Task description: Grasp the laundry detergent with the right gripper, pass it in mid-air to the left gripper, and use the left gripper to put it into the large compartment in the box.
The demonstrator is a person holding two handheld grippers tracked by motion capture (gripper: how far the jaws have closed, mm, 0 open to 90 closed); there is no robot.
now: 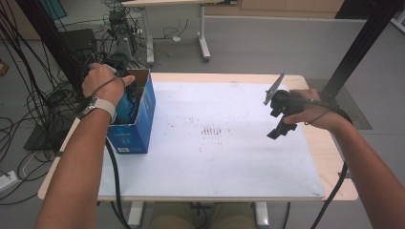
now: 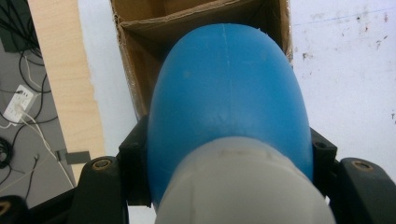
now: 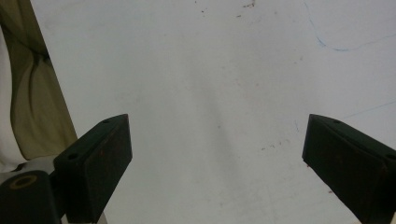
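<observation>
- The surface (image 1: 229,162), covered by a white sheet with faint scuff marks, carried one item of note: a blue cardboard box (image 1: 143,125) standing open-topped at its left edge.
- We judged the work to be the placing of a blue bottle (image 2: 229,102) into that box, and we rated it as well advanced but not finished: the bottle's rounded blue end had reached the box mouth, yet the bottle remained gripped and we could not confirm that it rested on the box floor.
- What was left, in our assessment, was seating the bottle fully, letting go of it and lifting the hand clear.
- The bottle's long axis ran along the left gripper's (image 2: 224,186) own line of sight, steeply downward, with the blue end leading into the box and the pale grey cap end (image 2: 243,186) nearest the camera.
- The left gripper's fingers (image 2: 135,168) were clenched on the bottle's sides.
- The right gripper (image 1: 282,125) hung above the right part of the surface, well apart from the box, its fingers (image 3: 95,163) spread wide with nothing between them.
</observation>
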